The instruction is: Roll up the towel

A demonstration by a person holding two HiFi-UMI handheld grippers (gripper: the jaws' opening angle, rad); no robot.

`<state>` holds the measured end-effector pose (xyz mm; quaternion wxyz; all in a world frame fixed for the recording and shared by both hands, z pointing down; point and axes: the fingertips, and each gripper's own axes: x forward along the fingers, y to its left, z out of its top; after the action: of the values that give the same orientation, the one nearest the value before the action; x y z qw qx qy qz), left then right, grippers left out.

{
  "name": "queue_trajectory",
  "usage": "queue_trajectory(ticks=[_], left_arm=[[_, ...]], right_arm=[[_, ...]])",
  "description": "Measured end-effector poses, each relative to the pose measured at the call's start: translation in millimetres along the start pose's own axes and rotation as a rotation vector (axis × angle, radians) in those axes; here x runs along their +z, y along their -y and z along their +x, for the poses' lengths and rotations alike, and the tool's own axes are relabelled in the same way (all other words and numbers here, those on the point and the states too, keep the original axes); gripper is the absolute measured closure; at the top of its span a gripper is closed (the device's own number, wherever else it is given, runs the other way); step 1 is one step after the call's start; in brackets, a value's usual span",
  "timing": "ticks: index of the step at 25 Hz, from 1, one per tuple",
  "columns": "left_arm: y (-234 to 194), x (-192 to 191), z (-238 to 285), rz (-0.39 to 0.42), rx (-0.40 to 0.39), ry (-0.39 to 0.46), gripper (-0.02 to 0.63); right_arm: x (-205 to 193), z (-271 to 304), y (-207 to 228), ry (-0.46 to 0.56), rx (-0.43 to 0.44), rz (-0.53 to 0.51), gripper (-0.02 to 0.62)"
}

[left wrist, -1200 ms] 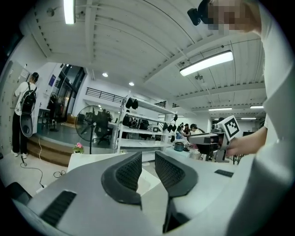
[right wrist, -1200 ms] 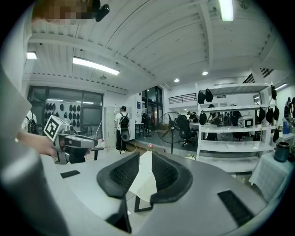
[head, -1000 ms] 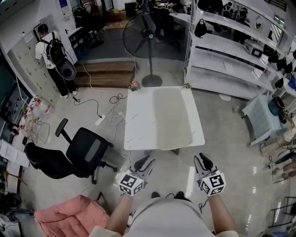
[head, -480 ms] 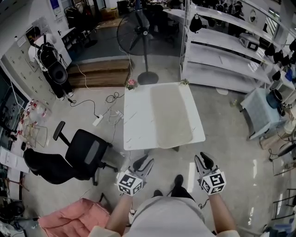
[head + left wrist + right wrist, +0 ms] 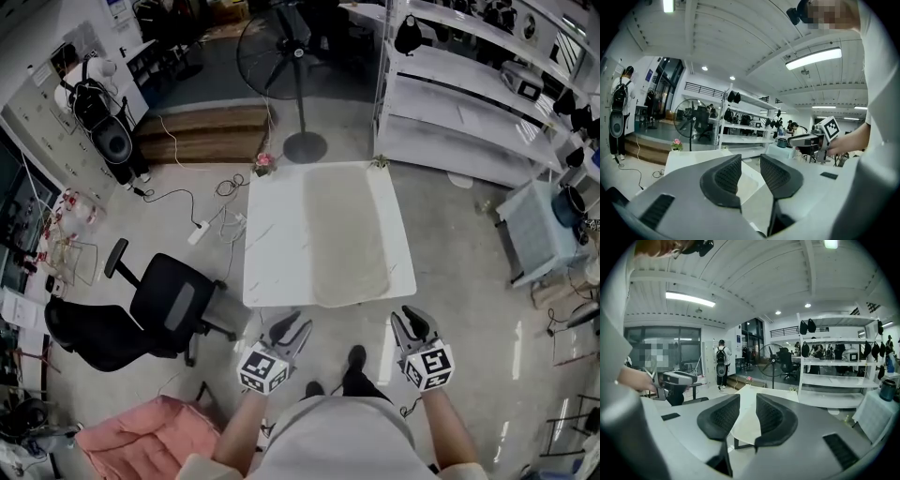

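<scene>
Ahead, the white square surface (image 5: pixel 272 234) carries a flat beige cloth towel (image 5: pixel 347 234) on its right half, long axis pointing away from the person. Its near end lies just beyond and between left claw (image 5: pixel 291 328) and right claw (image 5: pixel 412 322), both parted, empty.

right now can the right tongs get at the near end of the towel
Probably yes: the right tongs are open and empty, just short of the table, and the towel lies flat up to its near edge with nothing in between.
</scene>
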<state>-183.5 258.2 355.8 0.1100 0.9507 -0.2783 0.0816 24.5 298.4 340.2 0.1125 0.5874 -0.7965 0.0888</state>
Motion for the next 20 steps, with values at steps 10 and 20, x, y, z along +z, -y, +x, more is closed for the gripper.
queue_trajectory(ticks=[10,20], left_arm=[[-22,-8,78,-0.032,0.088,-0.064,0.462],[-29,-48,134,-0.005,0.155,-0.207,0.462]], right_arm=[[-14,65,71,-0.074,0.154,-0.041,0.474],[-59,109,115,-0.202,0.328,-0.142,0.474]])
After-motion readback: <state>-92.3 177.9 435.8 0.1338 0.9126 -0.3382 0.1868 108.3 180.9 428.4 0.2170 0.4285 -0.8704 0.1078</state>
